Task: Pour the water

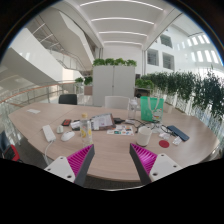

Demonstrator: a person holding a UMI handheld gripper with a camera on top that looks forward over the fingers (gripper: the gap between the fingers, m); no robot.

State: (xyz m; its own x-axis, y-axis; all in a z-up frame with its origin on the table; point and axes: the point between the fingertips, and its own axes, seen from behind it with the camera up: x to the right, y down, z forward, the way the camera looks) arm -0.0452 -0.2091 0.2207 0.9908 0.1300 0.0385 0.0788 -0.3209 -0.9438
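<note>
My gripper [112,160] is open and empty, its two pink-padded fingers [80,158] spread wide over the near part of a long wooden table [110,145]. Beyond the fingers, across the table, stand a green translucent jug-like container [150,107], a small white cup [146,135] just ahead of the right finger, and a yellowish bottle or glass [85,129] ahead of the left finger. Nothing lies between the fingers.
Clutter on the far half of the table: papers and a tablet-like thing [102,122], a white phone-like object [48,132], a dark flat object [178,132], small items. Chairs [68,99] stand behind the table. Green plants [190,90] line the right. Open atrium beyond.
</note>
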